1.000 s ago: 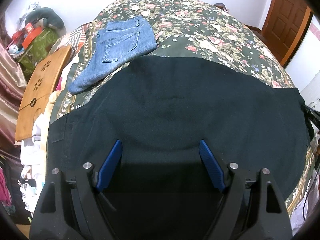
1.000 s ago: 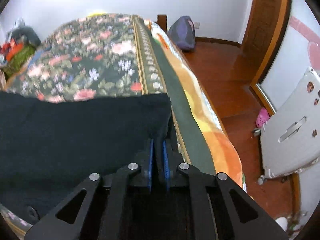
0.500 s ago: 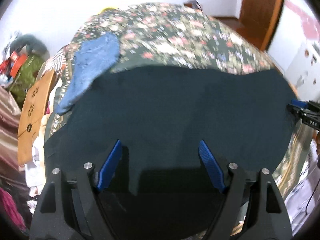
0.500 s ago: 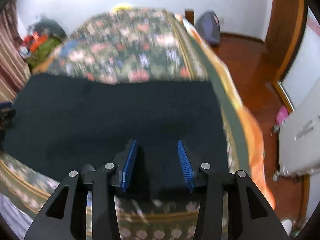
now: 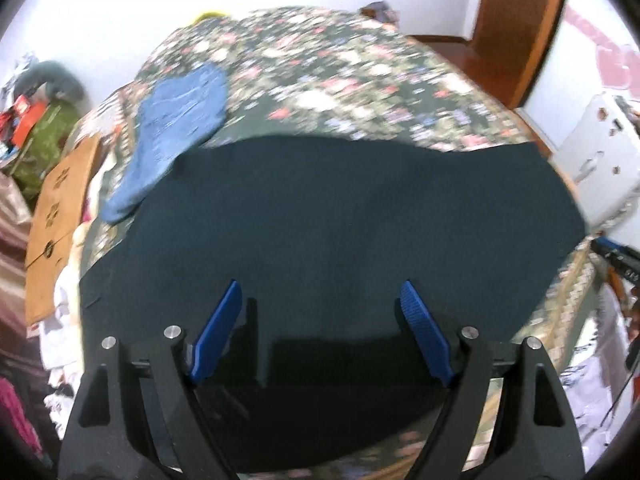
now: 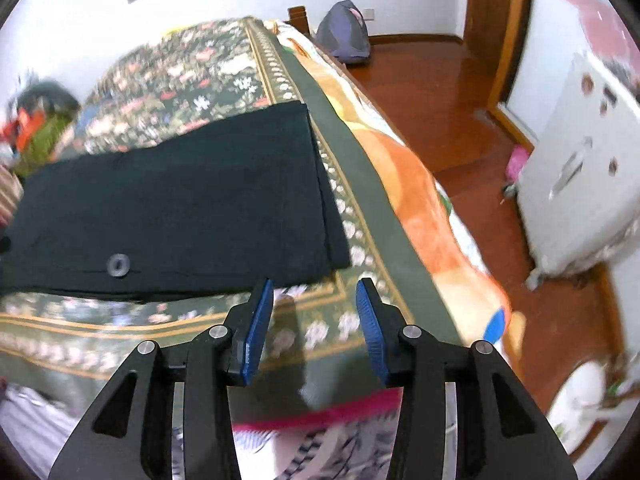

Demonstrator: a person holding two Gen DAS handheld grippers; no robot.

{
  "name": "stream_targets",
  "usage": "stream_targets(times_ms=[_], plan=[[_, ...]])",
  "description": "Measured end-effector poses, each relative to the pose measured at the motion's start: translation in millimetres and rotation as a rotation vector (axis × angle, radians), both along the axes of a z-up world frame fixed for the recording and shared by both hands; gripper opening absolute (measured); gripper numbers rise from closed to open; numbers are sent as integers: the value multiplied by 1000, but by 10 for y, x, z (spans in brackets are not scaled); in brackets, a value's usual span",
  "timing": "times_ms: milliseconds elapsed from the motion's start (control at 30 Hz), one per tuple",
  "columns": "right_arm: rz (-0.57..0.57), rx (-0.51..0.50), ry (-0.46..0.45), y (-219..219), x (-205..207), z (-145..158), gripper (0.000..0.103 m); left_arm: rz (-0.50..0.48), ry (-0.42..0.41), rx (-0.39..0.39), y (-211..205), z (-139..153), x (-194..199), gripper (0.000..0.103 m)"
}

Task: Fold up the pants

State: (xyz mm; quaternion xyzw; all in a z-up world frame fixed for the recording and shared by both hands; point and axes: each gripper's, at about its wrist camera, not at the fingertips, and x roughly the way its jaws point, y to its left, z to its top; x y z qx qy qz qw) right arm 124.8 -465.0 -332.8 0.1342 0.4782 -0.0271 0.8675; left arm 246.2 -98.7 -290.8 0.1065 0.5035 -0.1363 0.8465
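Note:
Dark black pants [image 5: 340, 232] lie flat across the floral bedspread [image 5: 340, 64], folded lengthwise. In the right wrist view the pants [image 6: 180, 200] show a button [image 6: 118, 265] near the front edge. My left gripper [image 5: 320, 292] is open and empty, hovering over the pants' near edge. My right gripper [image 6: 314, 288] is open and empty, pulled back off the pants' right end, above the bedspread border [image 6: 320, 320].
Folded blue jeans [image 5: 180, 108] lie at the bed's far left. A wooden board [image 5: 56, 208] and clutter stand left of the bed. A wooden floor [image 6: 432, 92], a bag [image 6: 344, 36] and a white panel [image 6: 580, 168] lie to the right.
My right gripper, shut on the pants' edge a second ago, has opened, let go and drawn back off the cloth. My left gripper stayed open and pulled back slightly.

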Motion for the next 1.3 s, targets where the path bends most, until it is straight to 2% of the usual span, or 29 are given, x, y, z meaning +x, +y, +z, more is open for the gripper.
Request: stream_targets(times_ms=[100,200,233,300,367,467,667,833,867,967,1100,1300], plan=[[-33,119,-17,-42,-62,-50,41,-68,37,-53,-288,-19,3,82],[-69,153,-20,-35,-27,-155,41,-119,70,-58,-565,-126,7,81],[-85,161,-27,-49,-15,-179,41,-134,80,-56,-644,-175,6,78],[-112,183,-41,-88,20,-214,41,-159,112,-48,-787,-287,10,64],[-128,203,-44,-142,18,-223,41,-171,88,-29,-904,-326,-2,63],[-146,227,-50,-195,66,-277,41,-199,77,-23,-1009,-347,3,56],[-185,256,-84,-256,126,-304,42,-203,63,-10,-1083,-390,33,53],[-169,237,-117,-240,169,-269,28,-205,56,-7,-1103,-408,67,53],[-163,243,-122,-236,175,-261,22,-205,56,-7,-1104,-407,67,53],[-148,228,-140,-194,179,-202,17,-204,58,-8,-1102,-399,65,53],[-128,228,-180,-132,161,-32,17,-203,75,-24,-1065,-341,54,53],[-42,208,-287,103,156,454,16,-178,29,-69,-859,-31,-3,54]])
